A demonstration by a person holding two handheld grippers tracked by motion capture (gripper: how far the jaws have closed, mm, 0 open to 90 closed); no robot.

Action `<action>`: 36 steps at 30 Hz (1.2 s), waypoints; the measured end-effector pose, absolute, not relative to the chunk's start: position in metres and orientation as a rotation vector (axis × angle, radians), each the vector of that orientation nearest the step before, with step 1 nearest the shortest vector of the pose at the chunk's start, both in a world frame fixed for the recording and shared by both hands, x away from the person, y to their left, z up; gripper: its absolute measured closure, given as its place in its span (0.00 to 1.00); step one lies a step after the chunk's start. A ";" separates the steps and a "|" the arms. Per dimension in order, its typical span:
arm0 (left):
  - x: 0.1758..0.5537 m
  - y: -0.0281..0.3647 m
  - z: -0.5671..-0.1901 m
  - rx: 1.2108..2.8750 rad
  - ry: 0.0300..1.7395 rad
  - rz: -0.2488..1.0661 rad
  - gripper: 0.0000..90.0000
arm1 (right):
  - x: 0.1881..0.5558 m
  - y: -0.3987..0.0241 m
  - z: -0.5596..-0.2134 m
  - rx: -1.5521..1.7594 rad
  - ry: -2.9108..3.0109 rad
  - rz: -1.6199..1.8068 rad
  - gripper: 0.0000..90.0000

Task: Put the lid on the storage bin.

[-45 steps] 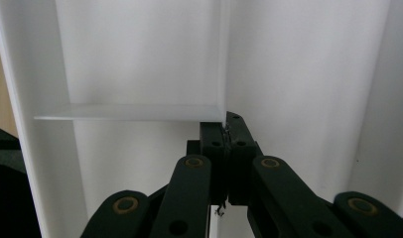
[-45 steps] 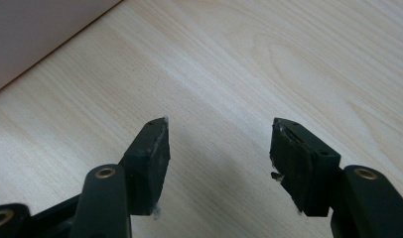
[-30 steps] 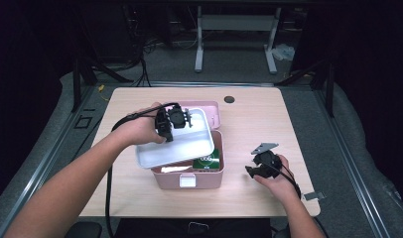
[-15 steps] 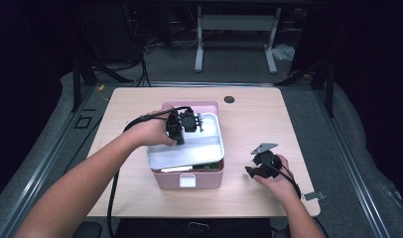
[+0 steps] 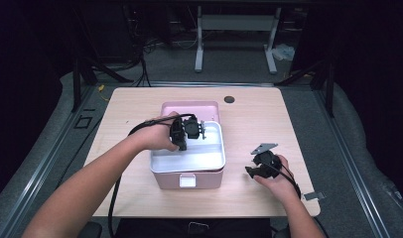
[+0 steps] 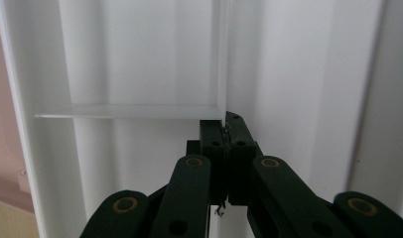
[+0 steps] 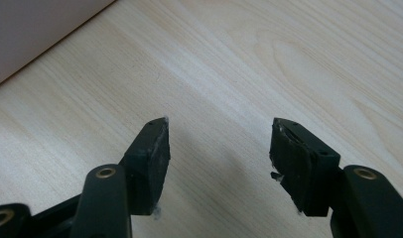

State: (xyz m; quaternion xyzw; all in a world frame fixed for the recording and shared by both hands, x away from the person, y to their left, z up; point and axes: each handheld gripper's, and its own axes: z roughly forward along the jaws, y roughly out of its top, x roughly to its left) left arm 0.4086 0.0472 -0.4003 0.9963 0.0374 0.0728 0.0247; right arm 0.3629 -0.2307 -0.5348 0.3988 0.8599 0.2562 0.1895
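One wooden table (image 5: 140,106) carries one pink box (image 5: 189,179). One white tray (image 5: 188,159) now sits level in the top of the box; a second earlier it was tilted and offset toward the left, with the box's contents exposed. The left gripper (image 5: 185,133) has moved with it and is clamped on the tray's inner divider wall (image 6: 223,59), jaws pressed together. The right gripper (image 5: 261,166) is unchanged: it rests on the table right of the box, jaws partly apart and holding nothing.

Left tool (image 5: 203,130) carried white tray (image 5: 189,159) rightward, lowered onto pink box (image 5: 187,179).
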 end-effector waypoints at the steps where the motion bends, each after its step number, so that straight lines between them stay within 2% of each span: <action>1: 0.409 0.047 -0.401 3.083 0.109 0.224 0.99 | 0.363 -0.231 -0.535 1.121 2.418 0.721 0.45; 25: 0.411 0.051 -0.409 3.048 0.058 0.183 0.99 | 0.363 -0.230 -0.535 1.122 2.420 0.724 0.45; 27: 0.412 0.053 -0.408 3.045 0.045 0.138 0.99 | 0.363 -0.230 -0.535 1.125 2.419 0.726 0.45; 36: 0.415 0.049 -0.416 3.062 0.047 0.112 0.99 | 0.363 -0.230 -0.536 1.127 2.419 0.726 0.45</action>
